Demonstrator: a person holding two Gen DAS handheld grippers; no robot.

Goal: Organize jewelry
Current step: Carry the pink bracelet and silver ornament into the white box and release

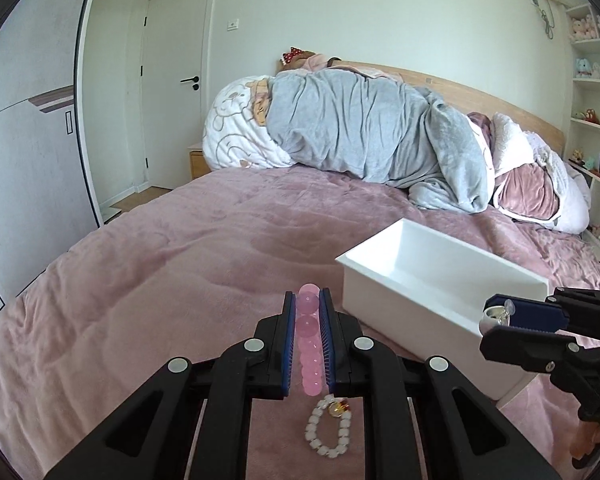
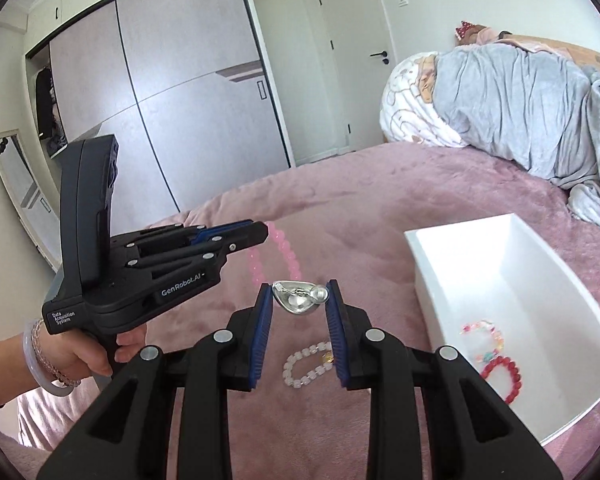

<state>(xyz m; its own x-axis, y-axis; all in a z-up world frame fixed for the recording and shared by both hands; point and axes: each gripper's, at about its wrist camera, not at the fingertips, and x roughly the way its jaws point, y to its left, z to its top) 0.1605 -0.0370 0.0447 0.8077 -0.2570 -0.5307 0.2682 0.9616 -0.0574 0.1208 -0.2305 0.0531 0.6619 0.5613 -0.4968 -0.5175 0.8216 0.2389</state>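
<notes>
Left to right across the pink bedspread (image 2: pixel 380 208). The left gripper (image 1: pixel 307 300), held in the person's left hand (image 2: pixel 88 350), is narrowed on a pink bead bracelet (image 1: pixel 309 344). In the left wrist view the strand lies pinched between the blue pads, its long axis running straight forward along the fingers, one bead projecting past the tips. In the right wrist view the rest of the loop (image 2: pixel 278 254) hangs free from the fingertips above the bedspread.

Below and between the two tools, a white bead bracelet (image 1: pixel 329 430) with an amber bead lies flat on the bedspread, amber end toward the left gripper's pads.

The right gripper (image 2: pixel 298 300) clamps a silver earring (image 2: pixel 296 300) crosswise: its long axis spans from pad to pad, the rounded cup facing down and a small ball at the right-hand pad.

Farthest right, a white box (image 2: pixel 420 264) rests on the bedspread, long axis receding toward the grey blanket (image 1: pixel 364 120). Inside, at its near end, lie a pastel bead bracelet (image 2: pixel 485 340) and a red bead bracelet (image 2: pixel 502 378), touching.
</notes>
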